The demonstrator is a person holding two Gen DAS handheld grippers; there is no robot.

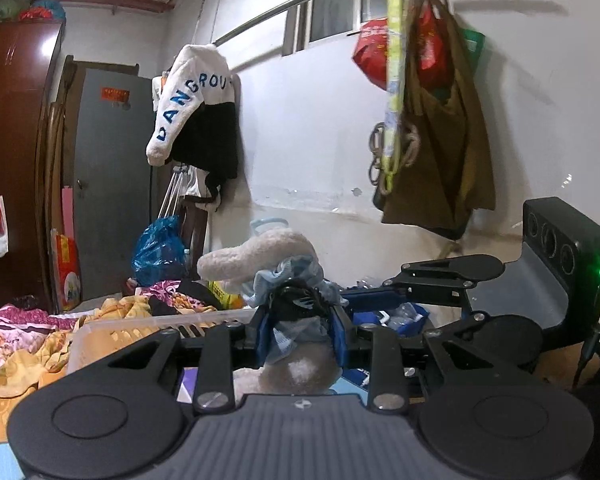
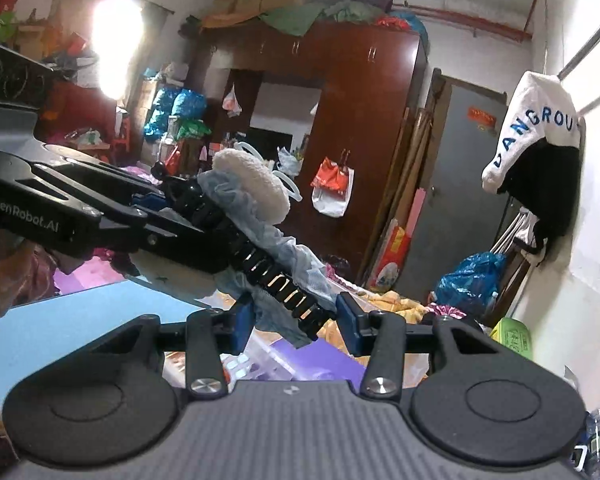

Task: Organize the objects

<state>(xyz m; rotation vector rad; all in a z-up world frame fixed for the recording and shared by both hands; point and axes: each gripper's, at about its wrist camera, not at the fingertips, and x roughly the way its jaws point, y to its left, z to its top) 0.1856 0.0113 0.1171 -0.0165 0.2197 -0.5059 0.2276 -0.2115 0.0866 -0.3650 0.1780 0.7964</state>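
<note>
Gripping the same bundle from two sides, both tools had their jaws clamped on soft cloth. The left gripper [image 1: 300, 330] pinched a pale blue garment [image 1: 296, 336] wrapped with a cream fleecy piece [image 1: 260, 258], held up in the air above a clear plastic basket [image 1: 148, 326] lying on the bed's flowered bedding [image 1: 16, 332]. The right gripper [image 2: 296, 322] closed on the blue cloth's hanging tail, beside the left tool's black ribbed fingers [image 2: 268, 272] — touching or nearly so. Judged from its folds, the bundle looked light, limp and stretchy; it would sag and slip free of a thin pinch, so a hold on the bunched, thicker middle seemed safest. Far behind stood a dark wardrobe [image 2: 363, 128].
</note>
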